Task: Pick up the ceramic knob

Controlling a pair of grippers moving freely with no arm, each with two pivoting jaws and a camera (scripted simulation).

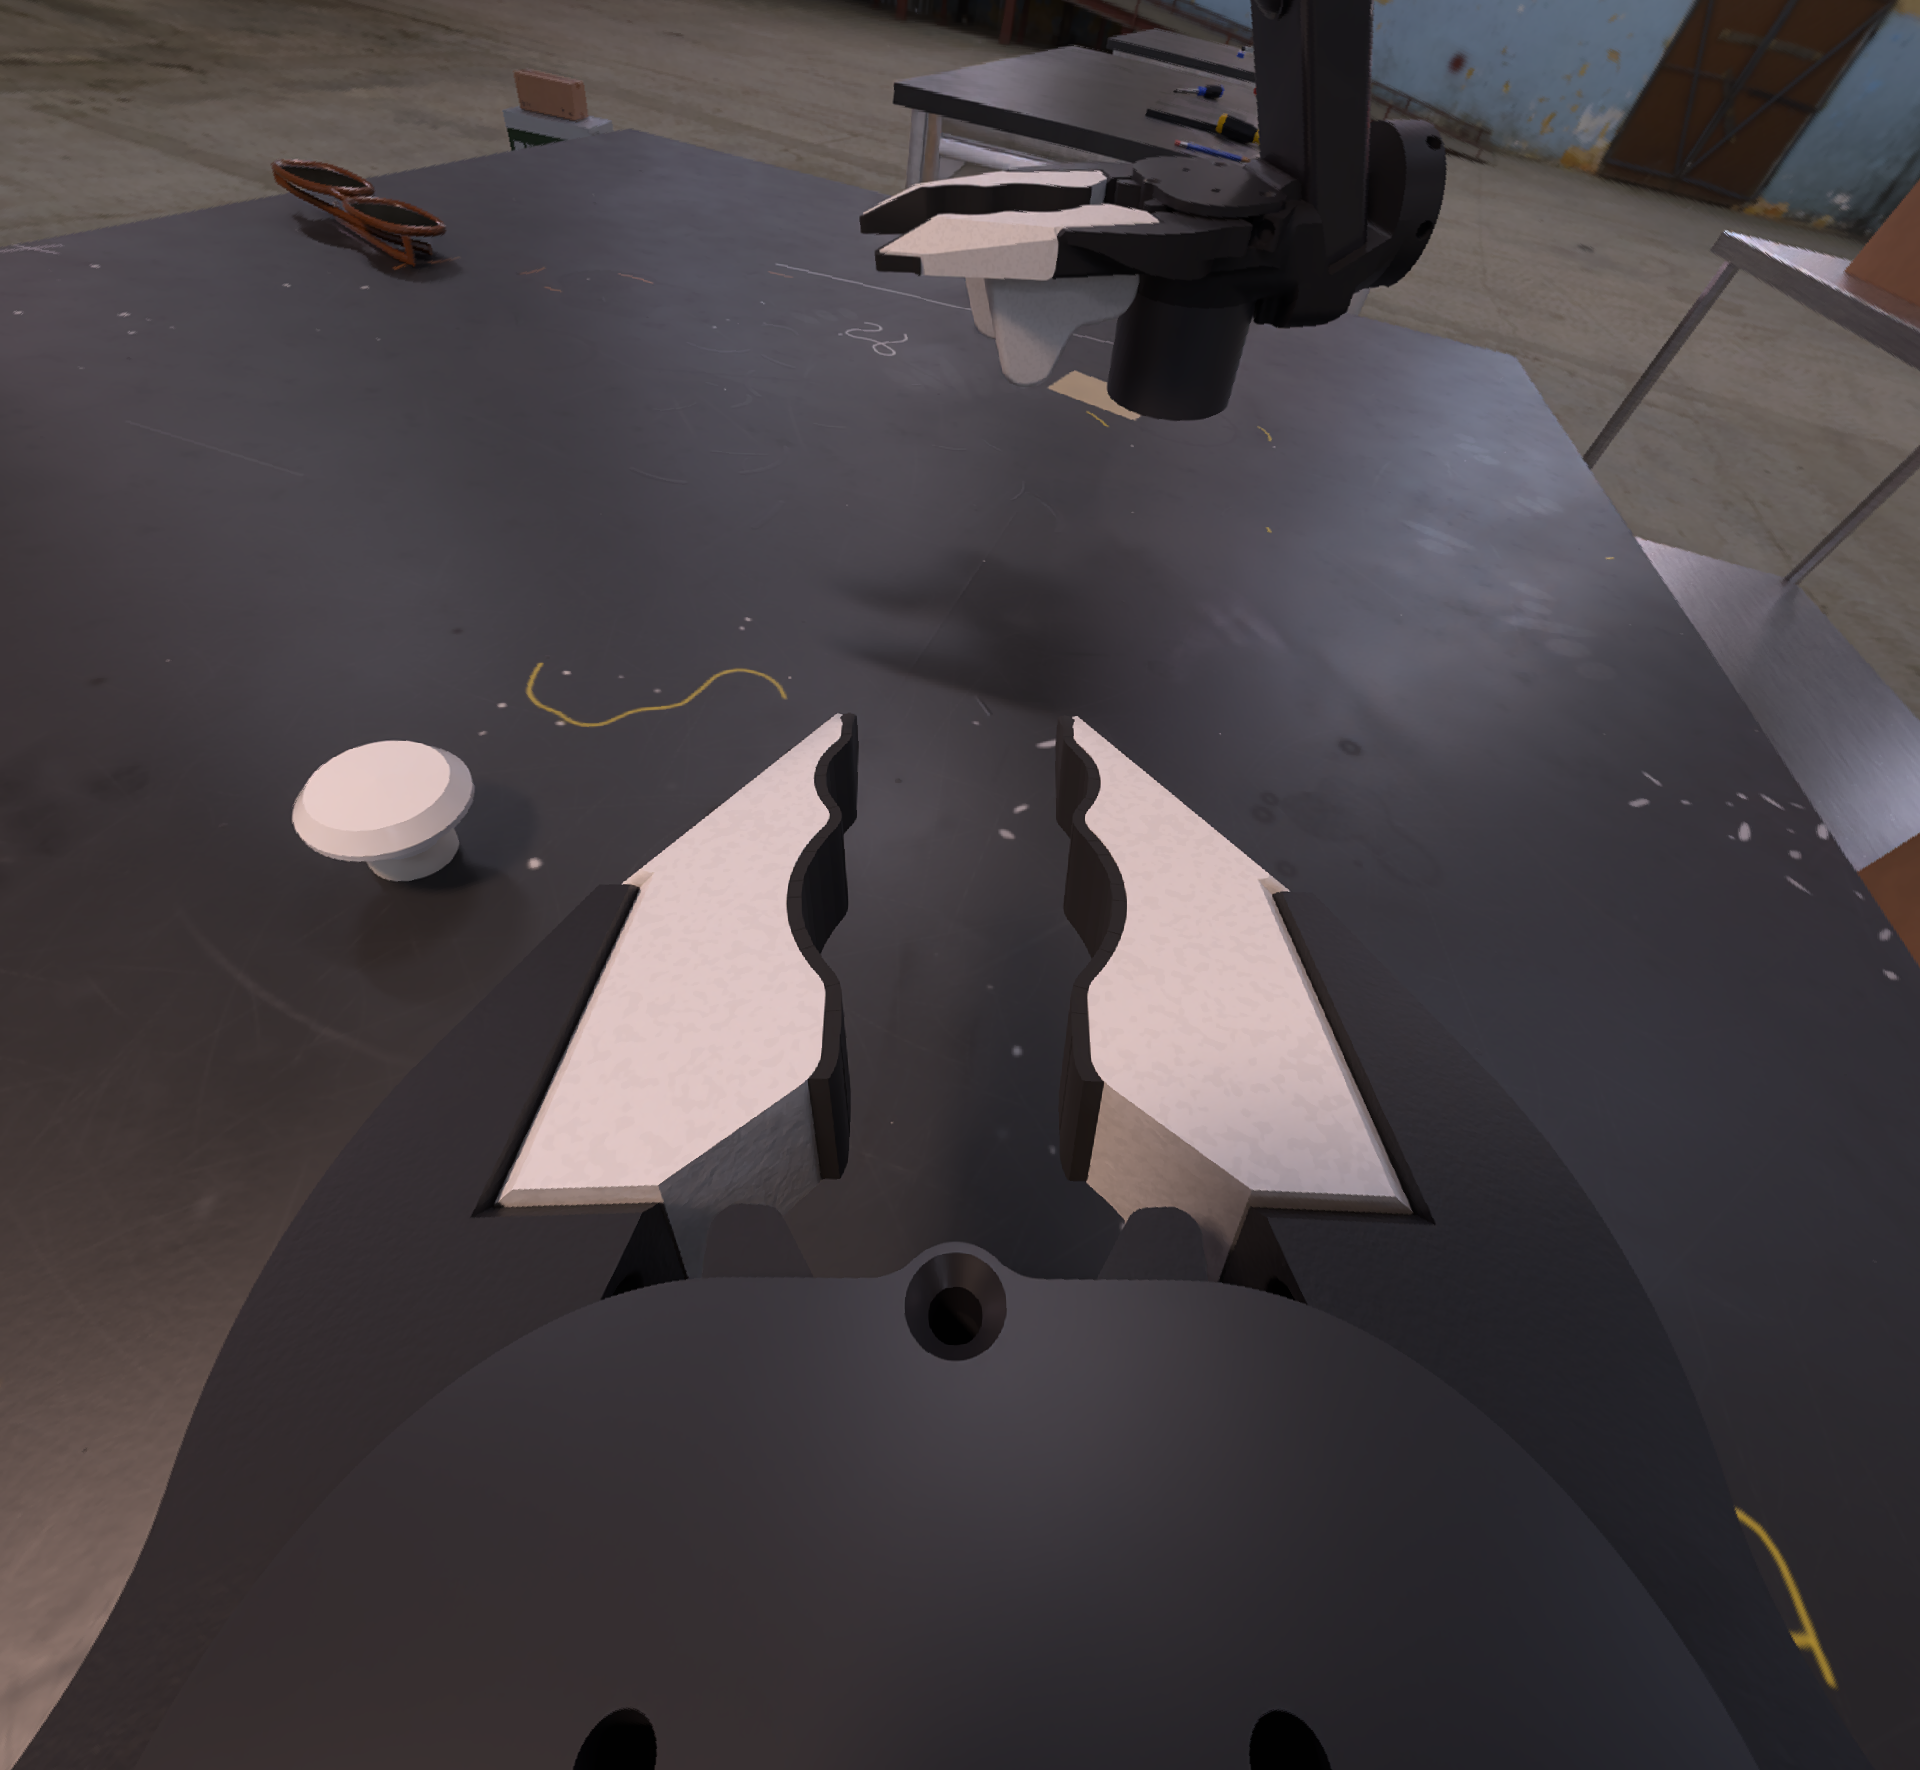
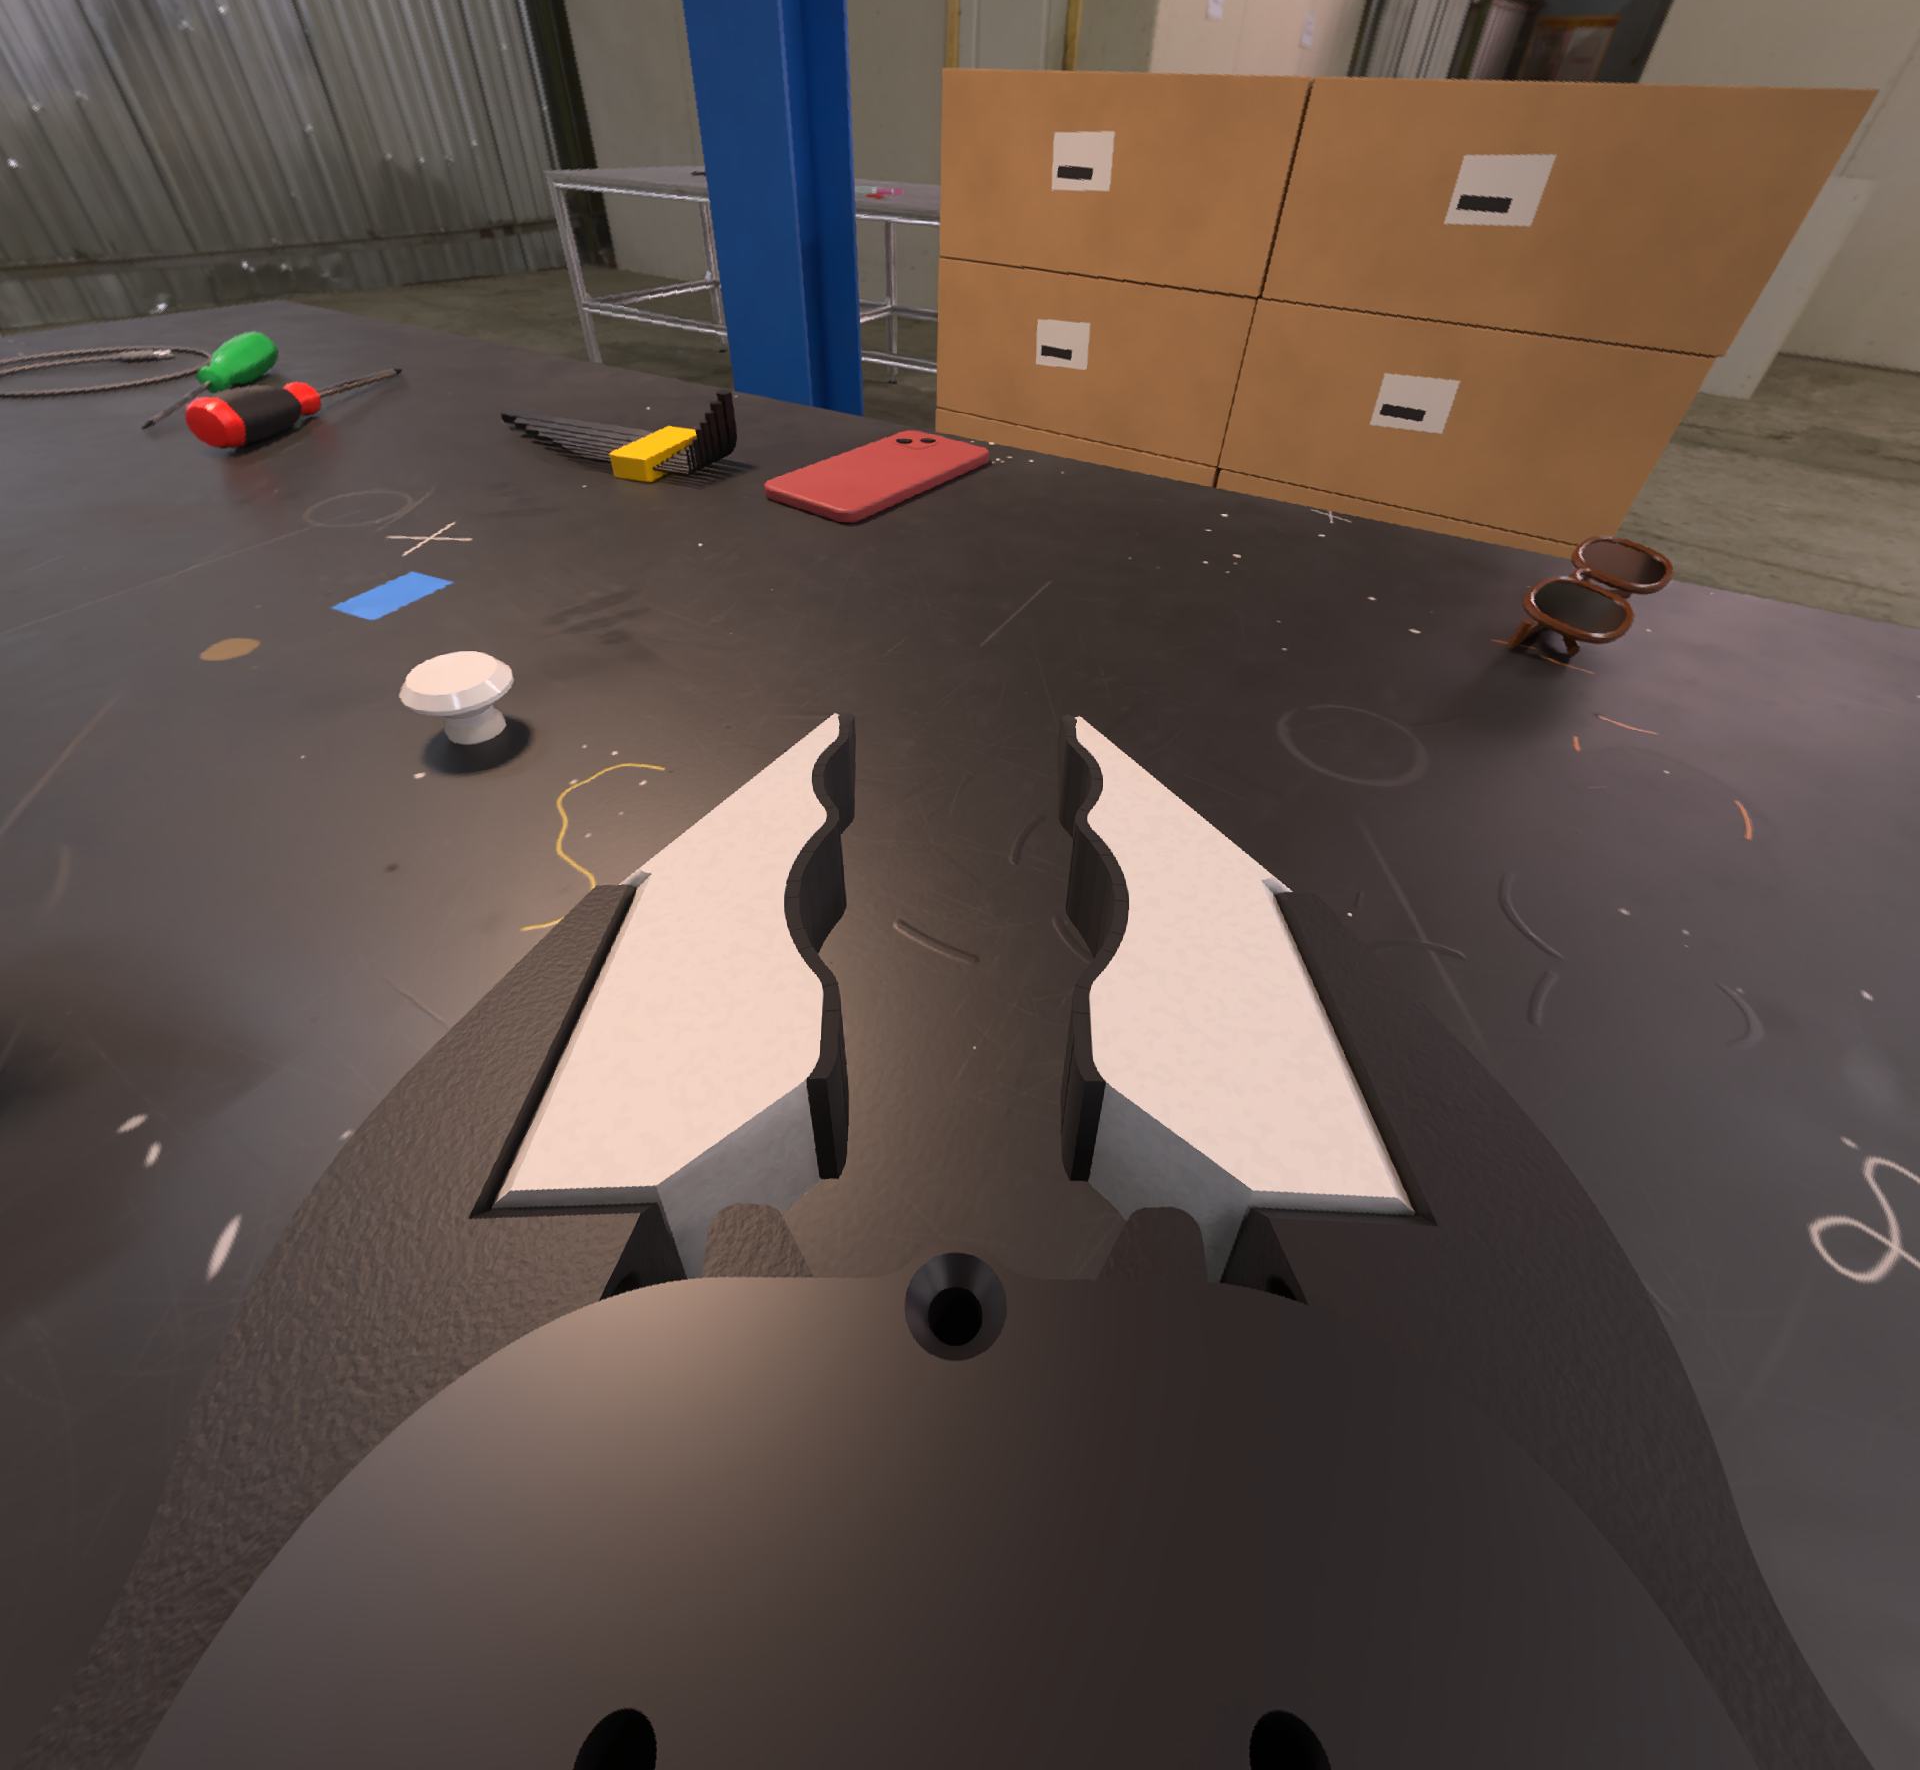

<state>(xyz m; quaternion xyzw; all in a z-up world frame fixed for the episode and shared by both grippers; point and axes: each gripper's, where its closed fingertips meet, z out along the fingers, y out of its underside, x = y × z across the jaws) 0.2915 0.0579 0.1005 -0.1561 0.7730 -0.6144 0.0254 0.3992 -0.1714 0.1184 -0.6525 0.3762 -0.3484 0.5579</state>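
Note:
The white ceramic knob stands on its stem on the dark table, mushroom-shaped. In the left wrist view it is to the left of my left gripper, which is open and empty above the table. It also shows in the right wrist view, ahead and to the left of my right gripper, which is open and empty. The right gripper also shows in the left wrist view, hovering over the far side of the table.
Brown sunglasses lie near a table edge. A red phone, a hex key set with a yellow holder, screwdrivers and a cable lie at the far side. Cardboard boxes stand beyond the table.

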